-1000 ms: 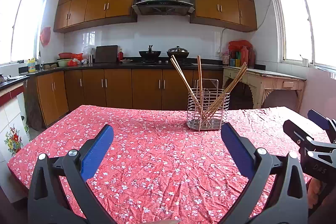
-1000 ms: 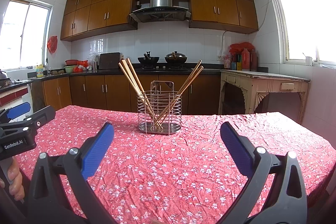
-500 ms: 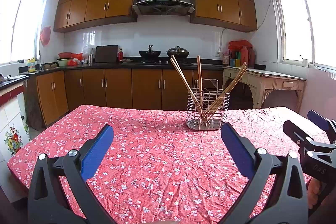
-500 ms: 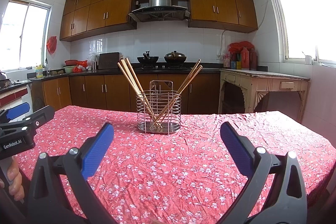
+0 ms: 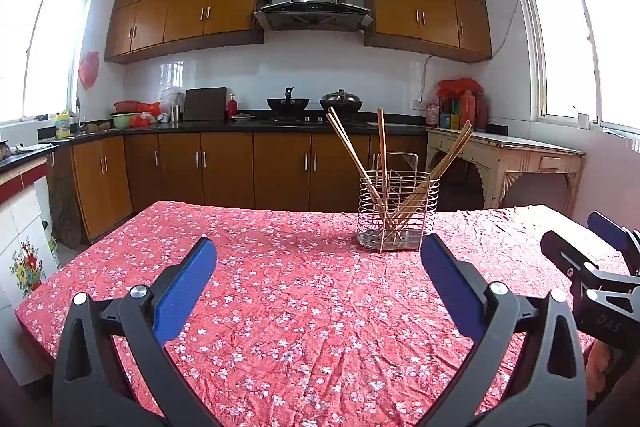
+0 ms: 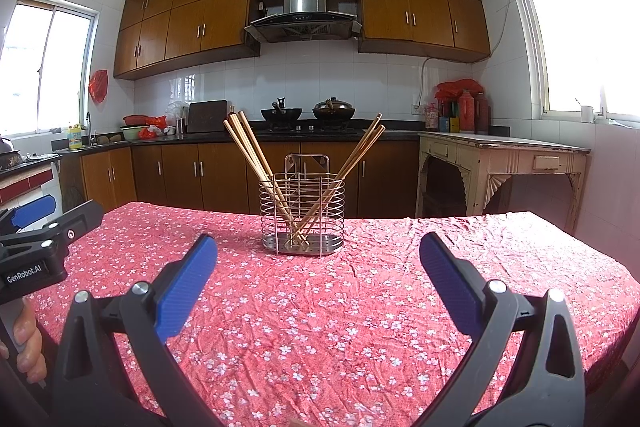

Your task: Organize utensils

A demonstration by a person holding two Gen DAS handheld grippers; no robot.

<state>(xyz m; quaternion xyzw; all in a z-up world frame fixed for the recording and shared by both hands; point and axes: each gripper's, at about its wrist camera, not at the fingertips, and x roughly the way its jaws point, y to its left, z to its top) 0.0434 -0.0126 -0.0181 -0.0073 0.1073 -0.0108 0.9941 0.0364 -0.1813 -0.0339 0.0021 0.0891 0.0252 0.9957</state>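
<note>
Left gripper: you held it low over the near edge of the table, its blue pads spread wide with nothing between them.
Right gripper: you held it beside the left one, likewise spread wide and empty; its body also showed at the right edge of the left wrist view.
Wire utensil holder: it stood upright on the red floral tablecloth, toward the far side of the table and well apart from both of your grippers.
Chopsticks: all the wooden chopsticks in view stood inside the holder, one bundle leaning left, another leaning right; the left wrist view also showed one stick nearly upright.
Compartments: a wire divider was visible inside the holder, but which stick sat in which section could not be told.
Tablecloth: no loose utensil lay on the part of it that either camera covered.
Done, as judged: collection of the chopsticks into the holder appeared complete.
Left, as judged: little or nothing; at most you might have gathered the splayed bundles to one side, or dealt with items outside the views.
Risk, as judged: the light holder could tip if you nudged a leaning stick.
</note>
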